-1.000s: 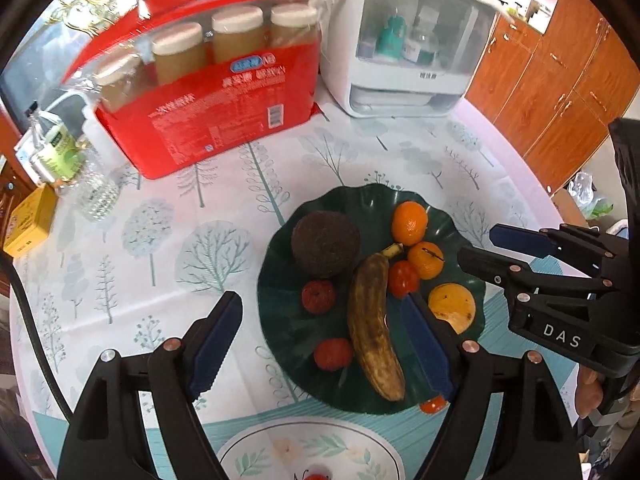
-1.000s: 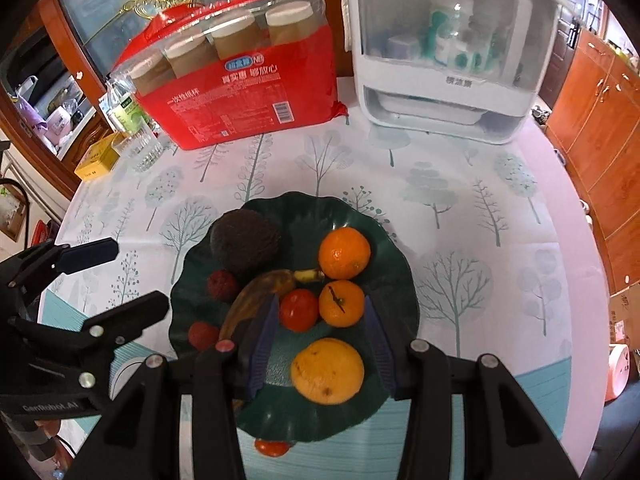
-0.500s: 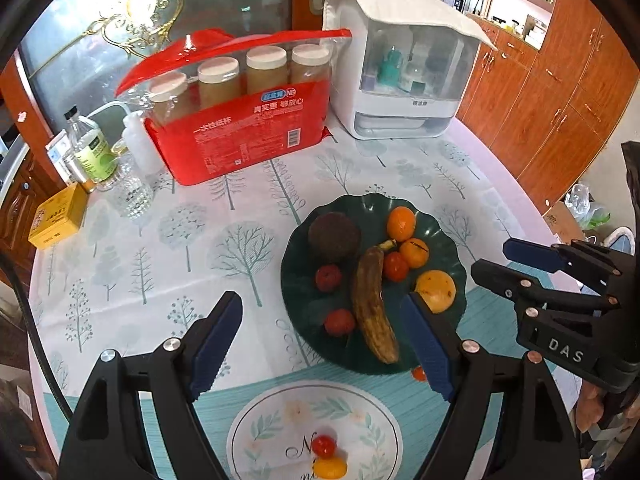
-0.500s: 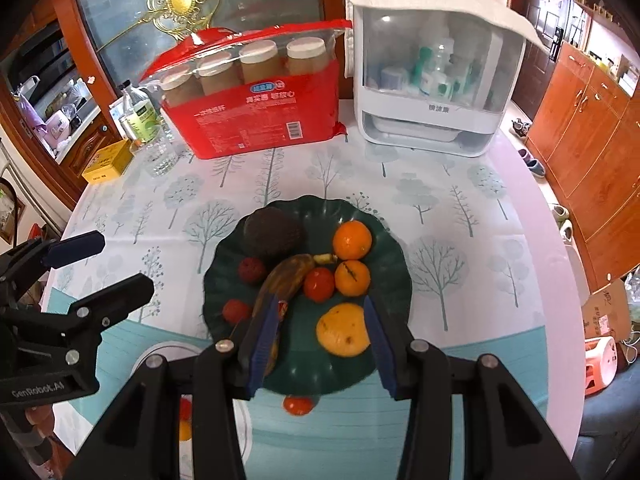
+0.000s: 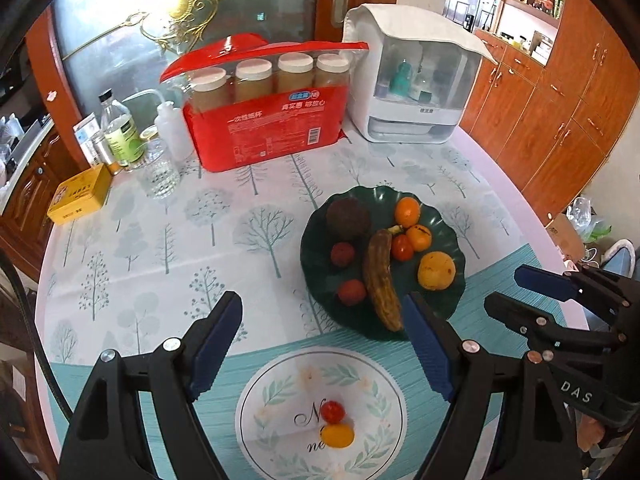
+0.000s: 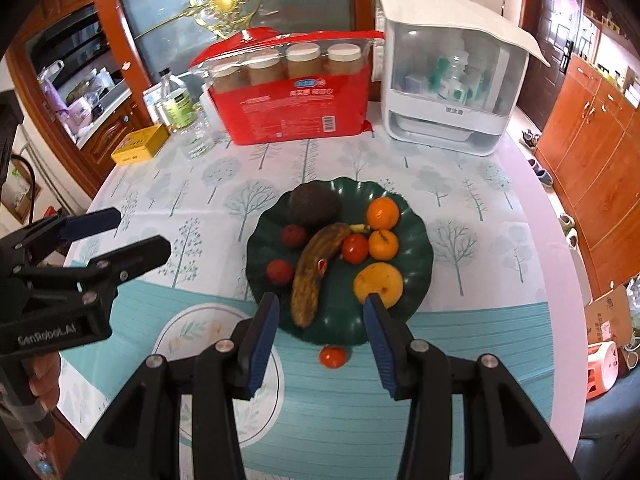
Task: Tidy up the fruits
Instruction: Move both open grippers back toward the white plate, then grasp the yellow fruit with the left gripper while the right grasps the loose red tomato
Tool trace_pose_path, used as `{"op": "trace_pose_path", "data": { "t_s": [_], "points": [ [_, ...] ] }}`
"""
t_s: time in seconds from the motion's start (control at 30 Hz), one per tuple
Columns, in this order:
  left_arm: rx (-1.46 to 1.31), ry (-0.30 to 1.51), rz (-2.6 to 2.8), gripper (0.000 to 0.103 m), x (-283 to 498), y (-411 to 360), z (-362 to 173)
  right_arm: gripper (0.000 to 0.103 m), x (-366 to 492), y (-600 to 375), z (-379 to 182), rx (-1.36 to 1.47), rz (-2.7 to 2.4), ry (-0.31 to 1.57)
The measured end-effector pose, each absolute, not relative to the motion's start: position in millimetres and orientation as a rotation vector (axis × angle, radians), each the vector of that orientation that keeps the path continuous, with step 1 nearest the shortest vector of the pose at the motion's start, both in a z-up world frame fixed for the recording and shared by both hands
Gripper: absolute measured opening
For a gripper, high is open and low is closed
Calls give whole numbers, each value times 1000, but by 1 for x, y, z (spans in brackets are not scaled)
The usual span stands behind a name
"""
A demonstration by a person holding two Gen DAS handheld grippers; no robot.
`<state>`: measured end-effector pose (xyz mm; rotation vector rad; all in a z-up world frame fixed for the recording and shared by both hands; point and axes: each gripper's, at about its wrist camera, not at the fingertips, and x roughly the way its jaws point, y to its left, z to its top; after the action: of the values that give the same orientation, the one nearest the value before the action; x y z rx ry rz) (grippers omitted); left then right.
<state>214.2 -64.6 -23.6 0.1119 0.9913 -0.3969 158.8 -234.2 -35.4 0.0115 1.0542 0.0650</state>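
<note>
A dark green plate point(image 5: 452, 236) point(image 6: 416, 236) holds a brown banana point(image 5: 382, 280), a dark round fruit point(image 5: 347, 218), two tangerines point(image 5: 407, 211), a tomato point(image 5: 401, 247), a large orange point(image 5: 436, 270) and two small red fruits point(image 5: 342, 254). Nearer to me, a white leaf-patterned plate point(image 5: 272, 396) carries a red cherry tomato point(image 5: 333, 411) and a yellow one point(image 5: 338, 435). One loose tomato point(image 6: 333, 357) lies on the cloth in front of the green plate. My left gripper point(image 5: 322, 304) point(image 6: 138, 230) hovers open and empty above the near table. My right gripper point(image 6: 321, 302) point(image 5: 506, 290) is narrower, open and empty.
A red pack of paper cups point(image 5: 272, 120) and a white cabinet appliance point(image 5: 412, 96) stand at the back. Bottles, a glass point(image 5: 160, 172) and a yellow box point(image 5: 80, 196) sit back left. The round table's edge curves along the right, with wooden cupboards beyond.
Both grippers have drawn back and up from the green plate, which now looks smaller. The white plate with its two small tomatoes has come into the left wrist view. Jaw gaps are unchanged.
</note>
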Motion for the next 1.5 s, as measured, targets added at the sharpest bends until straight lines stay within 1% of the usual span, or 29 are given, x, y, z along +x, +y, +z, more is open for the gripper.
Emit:
{"op": "trace_pose_path", "data": {
  "t_s": [0.2, 0.43, 0.8, 1.0, 1.2, 1.5],
  "points": [
    [106, 1012, -385, 81, 196, -55, -40, 45, 147, -225, -49, 17, 86, 1068],
    [83, 1056, -366, 81, 177, -46, -73, 45, 136, -227, -79, 51, 82, 1093],
    [35, 1176, -308, 81, 153, -39, -152, 45, 126, -246, -137, 129, 60, 1147],
    [9, 1245, -287, 81, 144, -43, -183, 45, 125, -256, -162, 179, 55, 1161],
    [-17, 1262, -259, 81, 140, -44, -199, 45, 131, -258, -178, 166, 45, 1159],
    [-53, 1242, -210, 81, 137, -40, -207, 45, 143, -253, -194, 131, 39, 1161]
  ]
}}
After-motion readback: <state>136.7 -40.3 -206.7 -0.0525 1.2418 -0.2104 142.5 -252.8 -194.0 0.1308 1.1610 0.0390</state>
